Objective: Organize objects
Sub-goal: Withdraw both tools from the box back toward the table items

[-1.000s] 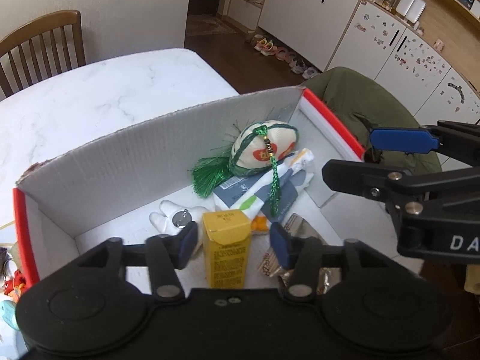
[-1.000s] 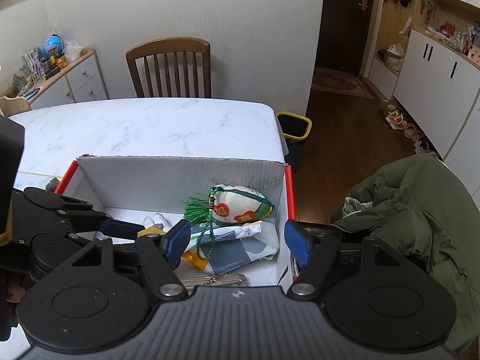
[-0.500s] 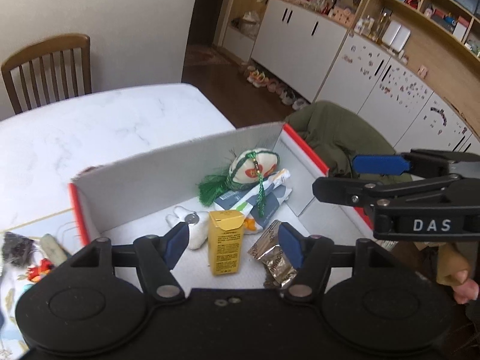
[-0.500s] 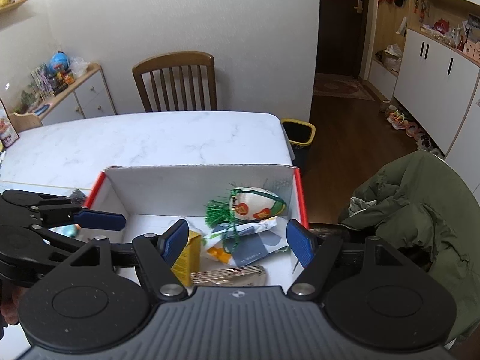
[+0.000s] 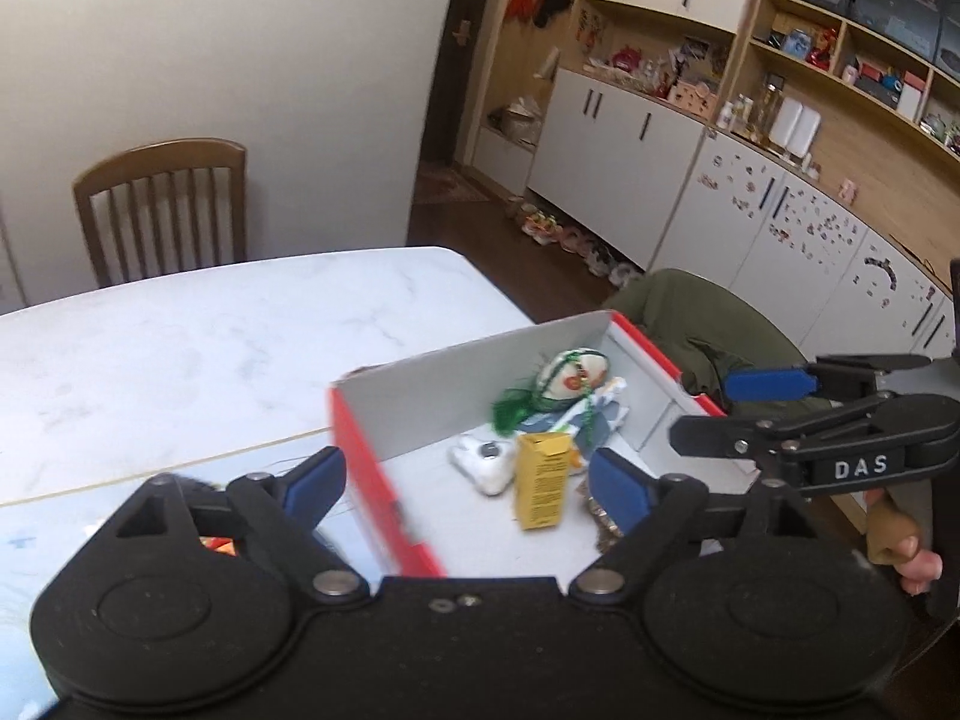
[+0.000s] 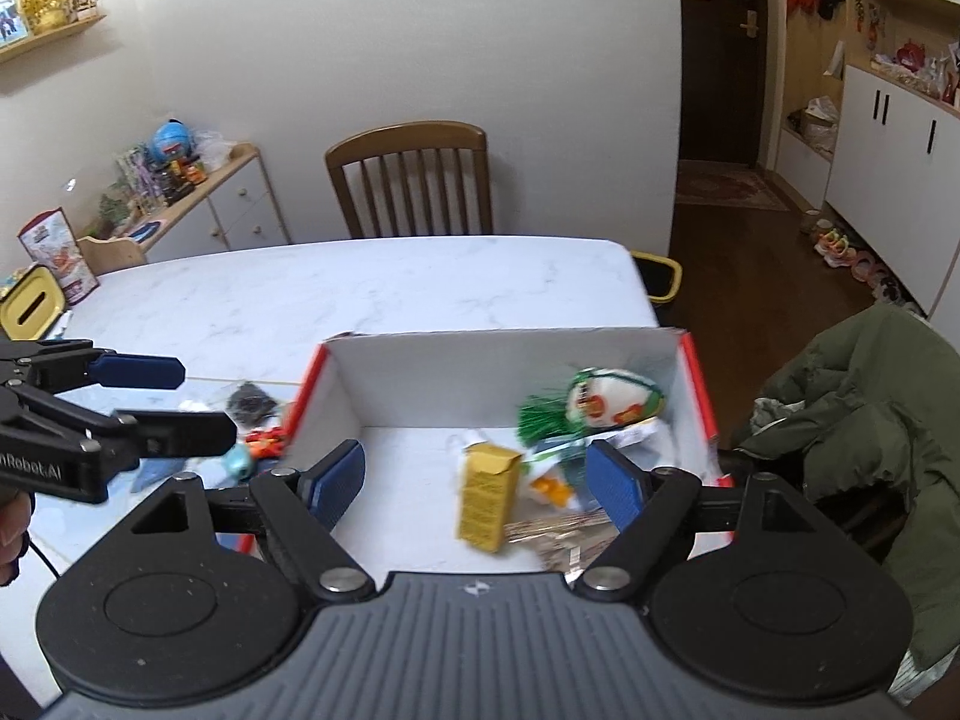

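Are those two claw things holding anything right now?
No. The left gripper and the right gripper are both open and empty; the yellow carton stands free in the box.

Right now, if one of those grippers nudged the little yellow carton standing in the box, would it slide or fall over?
The yellow carton would probably tip: it stands upright, tall and narrow on a small base. It looks like thin cardboard, so likely light and easy to dent. The box floor looks smooth, so a low push might slide it.
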`<state>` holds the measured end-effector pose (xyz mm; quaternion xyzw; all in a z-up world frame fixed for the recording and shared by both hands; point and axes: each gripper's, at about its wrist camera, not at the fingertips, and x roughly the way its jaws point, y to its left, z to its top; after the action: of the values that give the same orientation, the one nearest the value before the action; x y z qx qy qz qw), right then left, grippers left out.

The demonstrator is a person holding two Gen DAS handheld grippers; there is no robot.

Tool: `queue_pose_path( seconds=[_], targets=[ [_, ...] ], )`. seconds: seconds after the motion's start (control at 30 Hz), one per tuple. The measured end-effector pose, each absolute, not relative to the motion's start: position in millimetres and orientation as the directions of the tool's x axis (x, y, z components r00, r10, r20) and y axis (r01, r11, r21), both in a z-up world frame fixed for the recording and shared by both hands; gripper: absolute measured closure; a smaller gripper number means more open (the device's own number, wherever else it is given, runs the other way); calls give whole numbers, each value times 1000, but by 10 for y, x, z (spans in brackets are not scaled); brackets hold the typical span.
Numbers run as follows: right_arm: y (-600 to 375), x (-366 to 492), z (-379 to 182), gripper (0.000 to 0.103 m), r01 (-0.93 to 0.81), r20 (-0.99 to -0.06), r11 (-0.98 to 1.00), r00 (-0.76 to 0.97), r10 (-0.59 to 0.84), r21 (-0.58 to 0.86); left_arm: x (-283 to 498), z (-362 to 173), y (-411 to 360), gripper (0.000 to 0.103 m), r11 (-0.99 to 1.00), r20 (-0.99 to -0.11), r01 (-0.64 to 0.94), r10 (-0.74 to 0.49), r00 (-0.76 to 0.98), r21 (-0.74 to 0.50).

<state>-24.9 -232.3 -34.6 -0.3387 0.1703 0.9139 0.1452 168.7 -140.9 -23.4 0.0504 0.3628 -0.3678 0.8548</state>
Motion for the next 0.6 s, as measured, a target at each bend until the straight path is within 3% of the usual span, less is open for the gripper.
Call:
queue_pose_path(
  seconds=[0.3,0.6],
  targets=[
    [-2818,-328,-304,16,-343,-656,-909,-747,109,238,1767,-206,-816,1,766,-654,621,-557,512,-166],
    [-3481,-573,-383,16,-278,-685,-921,-728,17,273,1957,-352,-340,0,828,-658,545,-485,577,-132]
  ],
)
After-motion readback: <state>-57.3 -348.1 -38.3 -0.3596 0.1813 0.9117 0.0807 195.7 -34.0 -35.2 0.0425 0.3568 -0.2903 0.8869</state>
